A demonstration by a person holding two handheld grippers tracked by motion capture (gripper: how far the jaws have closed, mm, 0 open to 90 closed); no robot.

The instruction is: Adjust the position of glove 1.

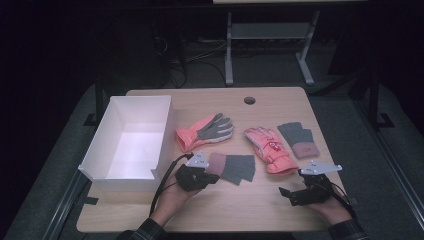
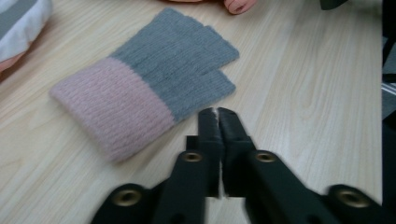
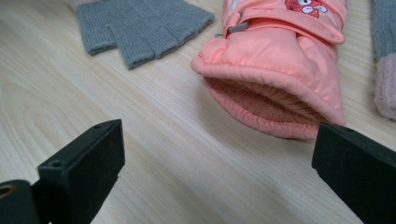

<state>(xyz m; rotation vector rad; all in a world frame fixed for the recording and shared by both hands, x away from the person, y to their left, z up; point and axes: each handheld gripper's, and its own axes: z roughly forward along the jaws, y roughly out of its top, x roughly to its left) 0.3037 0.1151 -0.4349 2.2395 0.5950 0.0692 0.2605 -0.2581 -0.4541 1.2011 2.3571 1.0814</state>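
Gloves, four, all lying on the table (image 1: 150,210), none yet placed in the white box (image 1: 131,170) at nine o'clock; left gripper (image 2: 217,114) fingers closed on nothing beside the grey-pink knit glove (image 2: 144,79), right gripper (image 3: 219,158) fingers spread wide before the pink ski glove (image 3: 280,60).

Grey knit glove (image 2: 154,79) with pink cuff, salmon-pink ski glove (image 3: 280,60), white box (image 1: 131,142), black jaws

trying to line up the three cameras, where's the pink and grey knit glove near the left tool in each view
High view: the pink and grey knit glove lies just right of the left tool, below centre.
Left gripper view: upper left of centre, beyond the shut jaws.
Right gripper view: its grey fingers at the top left.
Shared landmark: the orange padded ski glove beside it.
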